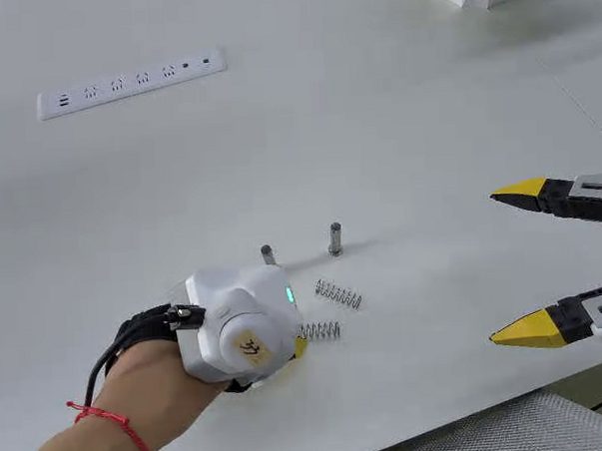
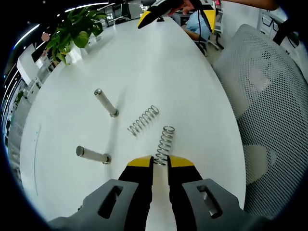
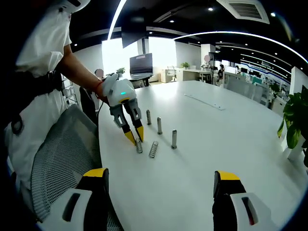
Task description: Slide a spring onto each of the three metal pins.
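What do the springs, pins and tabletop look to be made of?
Springs: likely bare steel wire, with grey, glinting coils. Pins: metal, probably polished steel, with bright highlights. Tabletop: smooth matte white, laminate or painted board; can't tell which.

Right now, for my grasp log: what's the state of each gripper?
Left gripper: closed on the end of a spring.
Right gripper: open, holding nothing.
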### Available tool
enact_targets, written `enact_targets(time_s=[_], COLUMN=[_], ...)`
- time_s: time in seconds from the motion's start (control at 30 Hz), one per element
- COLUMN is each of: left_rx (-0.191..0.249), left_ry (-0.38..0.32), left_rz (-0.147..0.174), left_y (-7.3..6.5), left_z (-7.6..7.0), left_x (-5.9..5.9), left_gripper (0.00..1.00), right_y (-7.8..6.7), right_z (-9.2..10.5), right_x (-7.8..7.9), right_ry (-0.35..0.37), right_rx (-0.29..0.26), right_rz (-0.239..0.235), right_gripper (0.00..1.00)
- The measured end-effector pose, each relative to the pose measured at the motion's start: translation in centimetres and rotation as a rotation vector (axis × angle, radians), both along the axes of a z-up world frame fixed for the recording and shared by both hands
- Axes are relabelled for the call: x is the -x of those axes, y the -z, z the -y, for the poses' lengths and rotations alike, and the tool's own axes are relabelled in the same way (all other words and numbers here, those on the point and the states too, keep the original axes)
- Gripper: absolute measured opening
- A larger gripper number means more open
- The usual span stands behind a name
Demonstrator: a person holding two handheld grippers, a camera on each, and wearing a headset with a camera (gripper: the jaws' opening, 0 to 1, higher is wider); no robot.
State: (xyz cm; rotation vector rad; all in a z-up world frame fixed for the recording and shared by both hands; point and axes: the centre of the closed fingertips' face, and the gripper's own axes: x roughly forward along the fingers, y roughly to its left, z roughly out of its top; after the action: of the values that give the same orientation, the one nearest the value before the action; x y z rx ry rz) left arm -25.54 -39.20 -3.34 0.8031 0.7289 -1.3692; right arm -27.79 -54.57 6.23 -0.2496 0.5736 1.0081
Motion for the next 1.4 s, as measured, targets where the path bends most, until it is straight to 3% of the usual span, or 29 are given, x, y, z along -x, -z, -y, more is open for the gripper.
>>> enact_targets(time_s=[0.23, 0.53, 0.9, 1.27, 1.4], left_rx=[-0.033, -0.02, -0.026, -0.089, -0.081], left_ry=[-0.02, -0.066, -0.053, 0.015, -0.003], left_rz=[-0.031, -0.09, -0.089, -0.053, -0.079], left_y=[0.1, 0.0, 0.0, 0.2, 0.1], left_z=[0.0, 0.2, 0.1, -0.1, 0.0], left_x=[0.1, 0.7, 1.1, 1.2, 1.4], left_gripper=[0.07, 0.07, 0.07, 0.07, 0.07], right_y=[0.1, 0.1, 0.0, -0.3, -0.4], right_z=[-0.1, -0.4, -0.7, -0.7, -0.7], right_x=[0.1, 0.2, 0.1, 0.1, 0.1], right_ry=[0.002, 0.007, 0.009, 0.014, 0.018], right_rx=[-0.002, -0.007, -0.011, -0.014, -0.013], right_rz=[0.0, -0.004, -0.001, 0.0, 0.001], right_gripper=[0.88, 0.87, 0.86, 0.86, 0.86])
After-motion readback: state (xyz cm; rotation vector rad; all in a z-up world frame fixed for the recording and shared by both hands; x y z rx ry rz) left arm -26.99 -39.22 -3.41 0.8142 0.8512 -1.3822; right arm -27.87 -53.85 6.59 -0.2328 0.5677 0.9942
